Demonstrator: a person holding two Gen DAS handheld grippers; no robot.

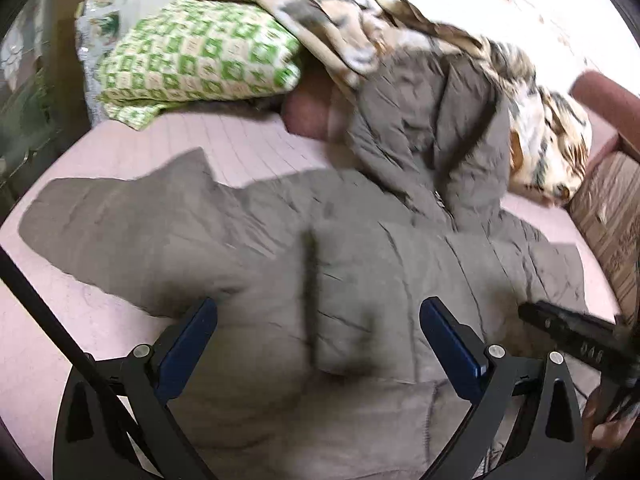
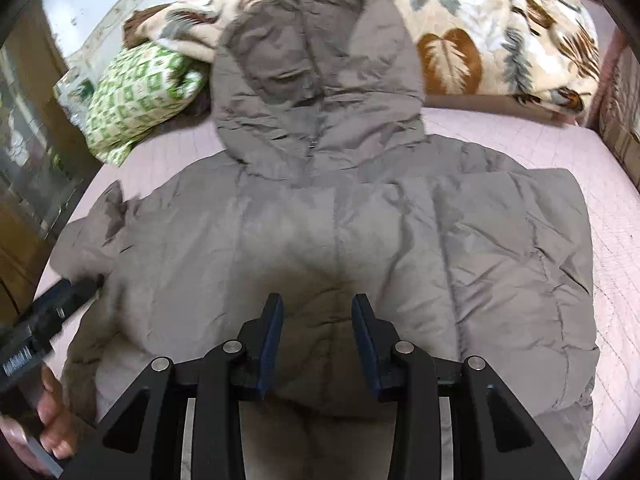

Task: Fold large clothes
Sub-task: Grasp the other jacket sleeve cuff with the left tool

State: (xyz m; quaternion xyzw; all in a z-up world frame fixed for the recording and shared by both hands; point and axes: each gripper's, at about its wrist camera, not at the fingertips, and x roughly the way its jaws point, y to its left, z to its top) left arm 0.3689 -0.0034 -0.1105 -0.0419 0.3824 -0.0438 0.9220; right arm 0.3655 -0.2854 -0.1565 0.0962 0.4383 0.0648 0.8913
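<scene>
we hold both claws empty over the jacket on the bed: left claw wide, right claw narrower. slick padding below may slip a shallow pinch.

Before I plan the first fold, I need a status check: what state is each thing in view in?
Puffer jacket: spread flat on the bed, zipped, unfolded.
Hood: propped up against the leaf-print blanket.
Blanket: bunched.
Green checked pillow: lying at the bed's head.
Left gripper: open, empty, above the jacket.
Right gripper: partly open, empty.
</scene>
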